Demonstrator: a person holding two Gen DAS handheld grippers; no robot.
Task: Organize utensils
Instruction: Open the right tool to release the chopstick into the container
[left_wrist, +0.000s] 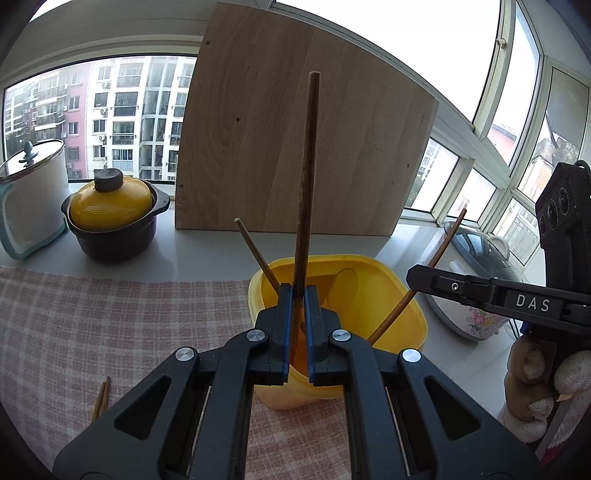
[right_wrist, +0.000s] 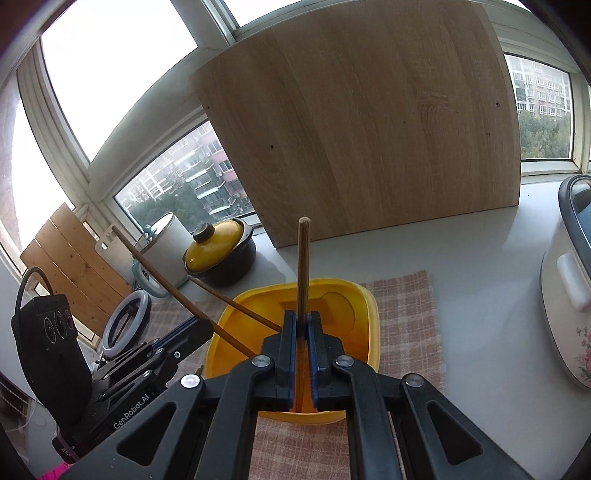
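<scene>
A yellow plastic container (left_wrist: 369, 266) (right_wrist: 364, 301) stands on a pink checked cloth (left_wrist: 110, 325). My left gripper (left_wrist: 299, 291) (right_wrist: 207, 325) is shut on a dark brown chopstick (left_wrist: 308, 166) that stands upright, its lower end inside the container. My right gripper (right_wrist: 303, 314) (left_wrist: 413, 277) is shut on a lighter chopstick (right_wrist: 303, 266) (left_wrist: 441, 245), also pointing down into the container. A third chopstick (left_wrist: 255, 251) (right_wrist: 232, 303) leans loose inside, against the container's left rim. Two more chopsticks (left_wrist: 101, 398) lie on the cloth at lower left.
A wooden board (left_wrist: 295, 147) leans against the window behind the container. A yellow-lidded dark pot (left_wrist: 110, 210) and a white canister (left_wrist: 33, 192) stand at the left, a floral rice cooker (right_wrist: 565, 295) at the right. A gloved hand (left_wrist: 535, 387) holds the right gripper.
</scene>
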